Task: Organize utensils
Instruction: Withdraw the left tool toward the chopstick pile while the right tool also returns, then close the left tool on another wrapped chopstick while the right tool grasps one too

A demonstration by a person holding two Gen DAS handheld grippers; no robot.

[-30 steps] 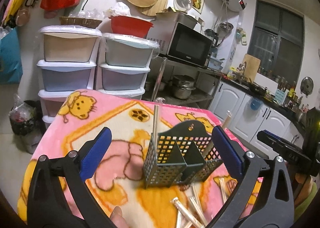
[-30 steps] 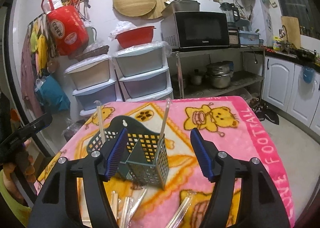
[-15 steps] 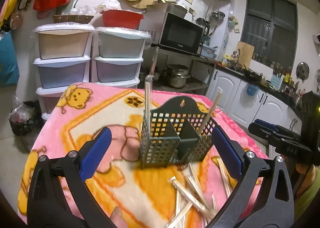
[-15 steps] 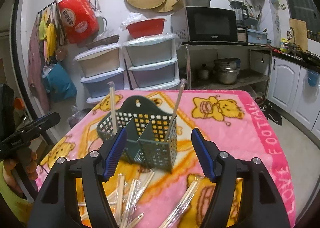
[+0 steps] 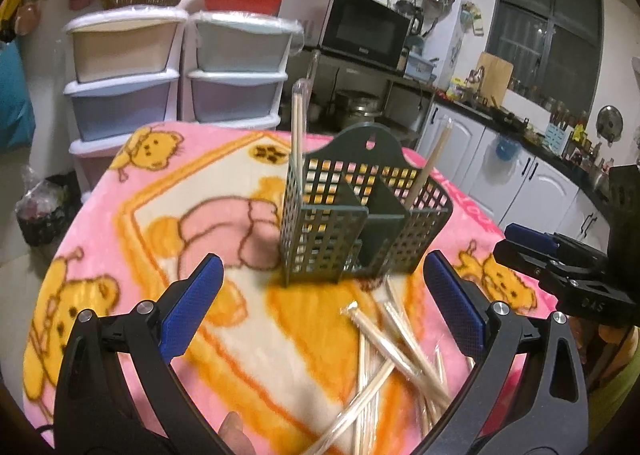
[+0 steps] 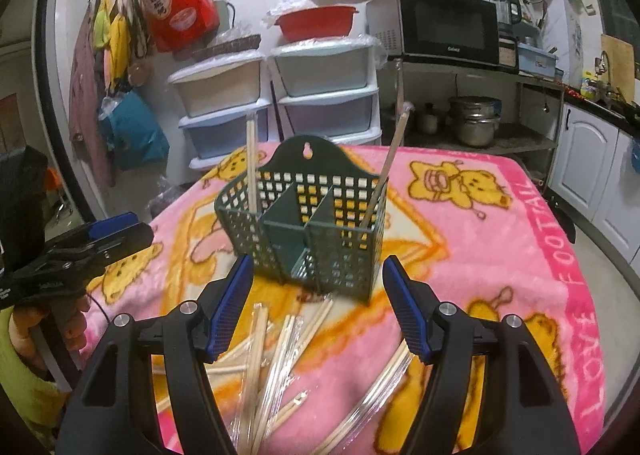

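A dark green perforated utensil holder (image 5: 360,211) (image 6: 312,219) with three compartments stands upright on the pink blanket. One wrapped chopstick pair (image 5: 298,127) (image 6: 251,163) stands in its left compartment, another (image 5: 430,159) (image 6: 386,171) leans in its right one. Several wrapped chopstick pairs (image 5: 392,339) (image 6: 276,351) lie loose on the blanket in front of the holder. My left gripper (image 5: 320,303) is open and empty, hovering above the loose pairs. My right gripper (image 6: 316,303) is open and empty too, just short of the holder, over the pile. Each gripper shows at the other view's edge.
The pink cartoon-bear blanket (image 5: 140,223) (image 6: 500,239) covers a small table with edges all round. Behind it stand stacked plastic drawers (image 5: 176,67) (image 6: 280,95), a shelf with a microwave (image 6: 444,25) and pots. White cabinets (image 5: 520,179) line the right wall.
Both grippers have sunk and tipped further down towards the table. The holder now sits higher in both views and more of the loose chopstick pile shows between the fingers. Both stay open.
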